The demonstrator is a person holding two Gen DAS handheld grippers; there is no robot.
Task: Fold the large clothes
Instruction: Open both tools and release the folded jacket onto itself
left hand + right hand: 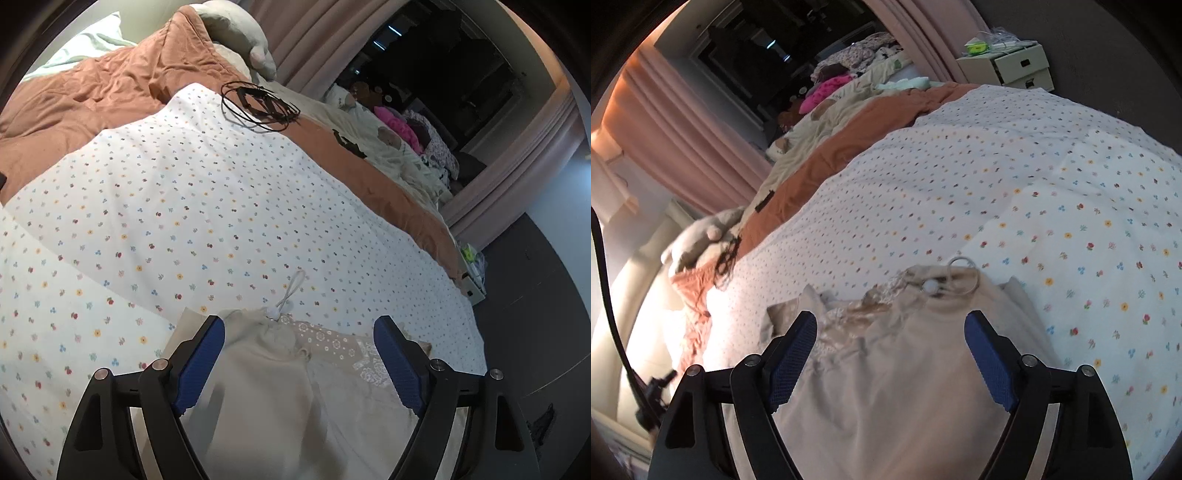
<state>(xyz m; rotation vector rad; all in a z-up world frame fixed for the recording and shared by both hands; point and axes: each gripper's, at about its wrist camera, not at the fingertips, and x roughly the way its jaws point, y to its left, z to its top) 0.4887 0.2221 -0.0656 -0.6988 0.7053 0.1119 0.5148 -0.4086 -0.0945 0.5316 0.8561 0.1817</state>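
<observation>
A white bedsheet printed with small coloured flowers (207, 206) is being shown spread over the bed, with a rust-orange quilted blanket (92, 96) bunched at ten o'clock in the left wrist view and a tangle of thin black wire hangers (258, 105) lying at twelve o'clock on the sheet's far edge. A pale stuffed toy (240, 33) is being seen beyond the blanket, and pink pleated curtains (683, 129) are hanging at ten o'clock in the right wrist view, where a cream cardboard drawer box (1015, 64) is standing at one o'clock past the bed. The beige garment with lace trim and a white drawstring (280, 369) is lying flat on the sheet at six o'clock, directly under both tools. The left gripper (299, 350) is being held wide open above it, nothing gripped; the right gripper (890, 347) is likewise being held wide apart over the same garment (886, 369), empty. The garment's near part is being cut off by the frame and hidden by the gripper bodies. A pile of clothes on the far bed (417, 133) is too small and dim to be made out.
</observation>
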